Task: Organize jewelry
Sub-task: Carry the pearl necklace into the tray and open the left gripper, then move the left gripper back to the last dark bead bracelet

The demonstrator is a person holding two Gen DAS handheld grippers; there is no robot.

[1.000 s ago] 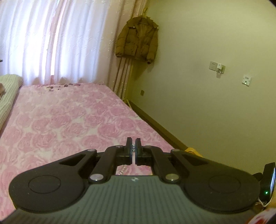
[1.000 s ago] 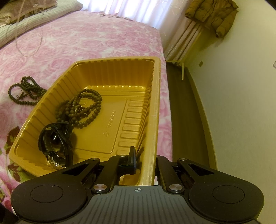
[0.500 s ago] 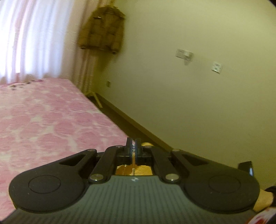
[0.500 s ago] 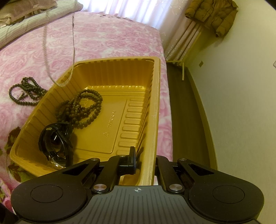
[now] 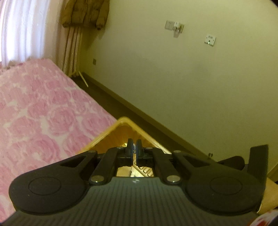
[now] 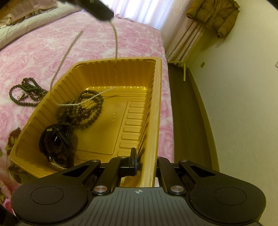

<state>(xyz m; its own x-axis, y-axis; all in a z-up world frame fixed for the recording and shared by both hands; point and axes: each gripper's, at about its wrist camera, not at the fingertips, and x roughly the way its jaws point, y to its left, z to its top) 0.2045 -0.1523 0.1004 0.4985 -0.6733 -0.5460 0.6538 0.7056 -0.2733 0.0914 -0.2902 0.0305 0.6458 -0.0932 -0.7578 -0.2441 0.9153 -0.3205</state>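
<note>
Silver bead chain hangs as a long loop from the left gripper, whose jaws are clenched on it; a few small beads show between the pads in the left wrist view. In the right wrist view, the loop drops from the left gripper's tip at the top edge, and its lower end lies in the gold plastic tray, draped over a dark wooden bead necklace already in the tray. One strand of the chain crosses above the tray's left wall.

Right gripper is clamped on the tray's near right rim, one finger inside the wall and one outside, jaws nearly closed on the thin plastic.

A black wristwatch lies in the tray's near left corner, just beside the necklace. A second dark bead strand lies on the pink rose-patterned bedspread, outside the tray to its left.

Beyond the bed: white curtains, a brown padded jacket hanging at the corner, and a pale wall with sockets. The far corner of the tray shows ahead of the left gripper
</note>
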